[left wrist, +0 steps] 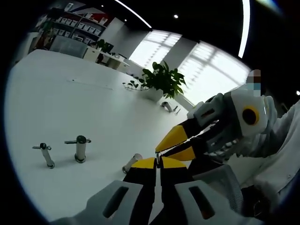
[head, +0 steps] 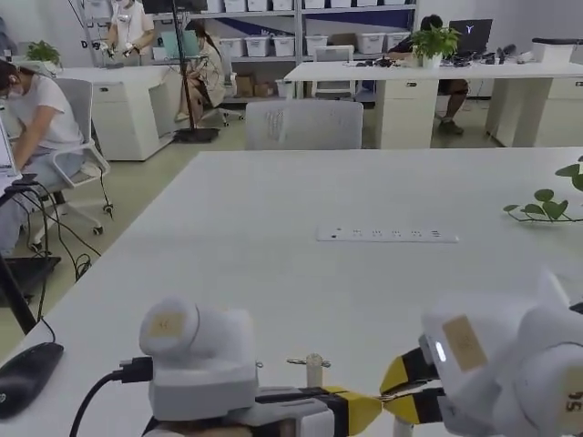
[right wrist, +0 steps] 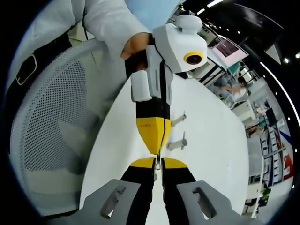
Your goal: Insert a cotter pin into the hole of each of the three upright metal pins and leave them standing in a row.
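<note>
My left gripper (head: 372,408) and right gripper (head: 393,390) meet tip to tip low over the table's near edge. A thin cotter pin (head: 402,393) lies between them, and both look shut on it (right wrist: 158,164). In the left gripper view my own jaws (left wrist: 159,162) stand closed and the right gripper (left wrist: 161,150) comes in from the right. Two upright metal pins (left wrist: 45,155) (left wrist: 80,149) stand side by side, each with a cotter pin through its top. A third metal pin (left wrist: 132,162) lies flat near them. One upright pin (head: 314,369) shows just behind the grippers.
A white power strip (head: 387,235) lies flush in the middle of the table (head: 273,237). A leafy sprig (head: 547,205) reaches in from the right. Near a potted plant (left wrist: 161,82) lie loose metal parts (left wrist: 168,107). A chair (head: 303,125) stands at the far edge.
</note>
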